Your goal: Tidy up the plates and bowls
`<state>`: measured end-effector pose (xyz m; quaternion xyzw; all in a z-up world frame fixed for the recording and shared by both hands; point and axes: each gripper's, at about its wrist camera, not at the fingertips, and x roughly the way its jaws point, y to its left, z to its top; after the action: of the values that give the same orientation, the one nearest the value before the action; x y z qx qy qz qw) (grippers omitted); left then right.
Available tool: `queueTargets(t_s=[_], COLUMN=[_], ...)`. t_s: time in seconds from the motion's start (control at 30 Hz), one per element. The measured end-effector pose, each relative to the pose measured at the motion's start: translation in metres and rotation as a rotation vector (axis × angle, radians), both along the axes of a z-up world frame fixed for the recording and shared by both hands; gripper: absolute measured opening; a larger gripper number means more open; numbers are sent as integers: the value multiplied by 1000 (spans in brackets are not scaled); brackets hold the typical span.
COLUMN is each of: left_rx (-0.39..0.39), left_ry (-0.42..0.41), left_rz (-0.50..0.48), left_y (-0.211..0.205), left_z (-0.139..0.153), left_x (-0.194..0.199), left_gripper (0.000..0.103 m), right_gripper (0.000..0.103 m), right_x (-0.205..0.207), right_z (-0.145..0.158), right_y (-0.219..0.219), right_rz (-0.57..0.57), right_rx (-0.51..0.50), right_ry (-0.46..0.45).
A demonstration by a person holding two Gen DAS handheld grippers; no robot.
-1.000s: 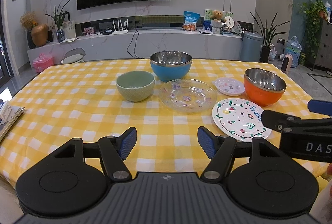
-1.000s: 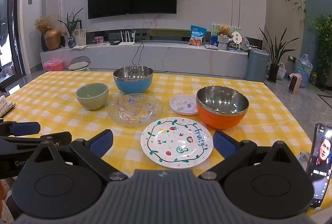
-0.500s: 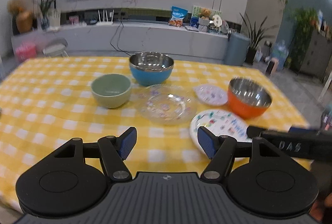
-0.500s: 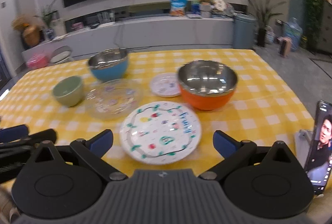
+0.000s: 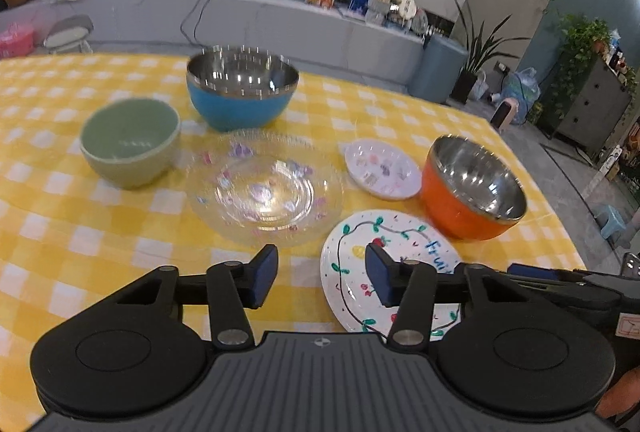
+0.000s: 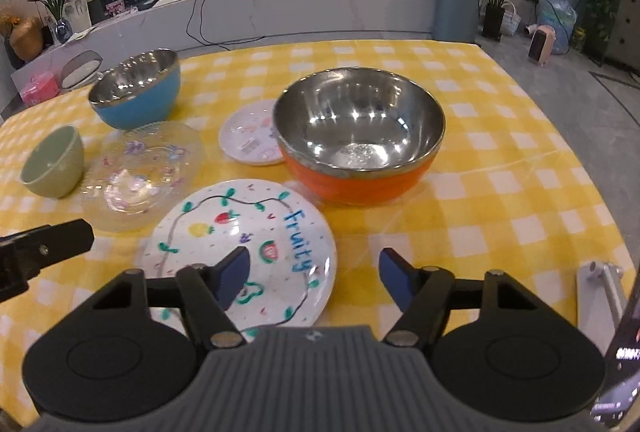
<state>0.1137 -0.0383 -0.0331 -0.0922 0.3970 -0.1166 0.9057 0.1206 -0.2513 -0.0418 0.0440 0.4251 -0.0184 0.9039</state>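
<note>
Steel-lined orange bowl point(image 6: 360, 140) round, glossy; painted plate point(image 6: 240, 252) flat beside it

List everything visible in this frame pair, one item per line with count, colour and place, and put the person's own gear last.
steel-lined bowls: 2; blue bowl at the far side, orange bowl on the right.
green bowl: 1, pale green, left of the glass plate.
glass plate: 1, clear with small prints, centre.
small plate: 1, white with prints, between glass plate and orange bowl.
Fruity plate: 1, white with painted fruit, nearest edge.
tablecloth: 1, yellow and white check.
phone: 1, dark, on a stand at far right.
left hand-held gripper: black, blue pads, jaws closing on nothing.
right hand-held gripper: same, jaws closing over the Fruity plate's rim, not gripping.
</note>
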Motion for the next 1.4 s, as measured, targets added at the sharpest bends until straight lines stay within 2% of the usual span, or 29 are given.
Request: queueTargets(t_s=[0.03, 0.1, 0.17, 0.23, 0.37, 0.63, 0.8, 0.83, 0.93, 1.17, 1.4], left_rx=[-4, -5, -1, -17, -36, -91, -104, -106, -113, -76, -78], left_ry=[10, 30, 37, 43, 64, 92, 94, 94, 94, 80, 83], left_rz=[2, 9, 15, 2, 9, 10, 11, 9, -4, 7, 37], left_y=[0, -2, -3, -5, -6, -1, -1, -1, -2, -4, 11], left_z=[-4, -11, -17, -21, -30, -43, -48, -48, -48, -43, -32], left_x=[3, 7, 10, 11, 16, 24, 27, 28, 28, 24, 11], left_gripper=[52, 47, 37, 35, 35, 33, 25, 21, 13, 12, 10], right_gripper=[57, 56, 53, 48, 46, 29, 20, 18, 16, 14, 14], right_x=[2, 6, 9, 10, 12, 18, 18, 18, 17, 16, 9], right_z=[-3, -10, -15, -18, -25, -30, -33, -34, -34, -33, -28], right_y=[-1, -6, -12, -17, -29, -36, -38, -37, -38, -35, -28], right_rz=[0, -17, -41, -60, -89, -113, -99, -95, -97, -100, -64], right_rx=[2, 42, 73, 84, 181, 226, 271, 283, 280, 287, 297], right_ry=[6, 26, 35, 31, 26, 35, 31, 33, 28, 32, 34])
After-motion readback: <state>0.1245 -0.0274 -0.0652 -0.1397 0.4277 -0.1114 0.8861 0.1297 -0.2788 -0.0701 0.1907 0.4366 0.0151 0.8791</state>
